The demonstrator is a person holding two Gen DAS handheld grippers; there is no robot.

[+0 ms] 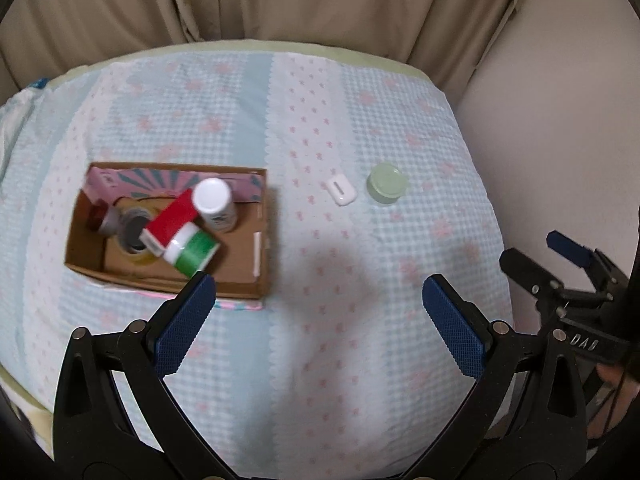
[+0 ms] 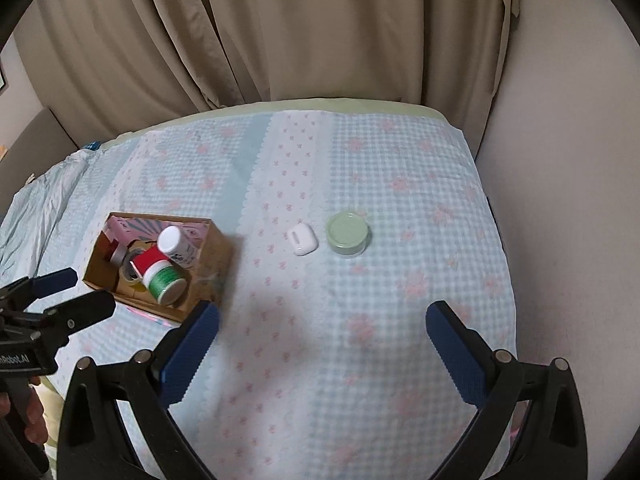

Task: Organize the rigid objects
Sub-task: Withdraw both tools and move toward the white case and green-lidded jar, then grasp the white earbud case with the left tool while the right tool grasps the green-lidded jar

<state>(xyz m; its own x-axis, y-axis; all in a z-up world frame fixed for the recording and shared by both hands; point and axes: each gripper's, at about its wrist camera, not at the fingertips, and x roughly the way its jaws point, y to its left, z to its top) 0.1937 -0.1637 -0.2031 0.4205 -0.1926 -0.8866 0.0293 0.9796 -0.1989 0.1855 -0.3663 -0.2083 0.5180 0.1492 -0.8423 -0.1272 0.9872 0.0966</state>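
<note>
Leftmost on the bed (image 1: 320, 400), toward its left edge, sits the cardboard box (image 1: 248, 280), its long side facing me. Inside it lie a grey-and-red bottle (image 1: 105, 221) at the left end, a tape roll (image 1: 134, 236) beside it, a red box (image 1: 173, 217) leaning over a green jar (image 1: 192, 251) with a white lid, and a white-capped bottle (image 1: 214, 205) upright at the back. My left hand-held gripper (image 1: 318, 308) hovers over the near part of the bed with its blue pads spread wide and nothing between them; its left pad overlaps the box's near wall in my view. Further right, well apart from the box and near the middle of the bed, a white earbud case (image 2: 302, 240) lies flat, and just beside it on the right stands a pale green round container (image 2: 347, 234). My right hand-held gripper (image 2: 320, 336) hangs above the near right part of the bed, likewise spread and empty, and shows at the right edge of the left wrist view.
</note>
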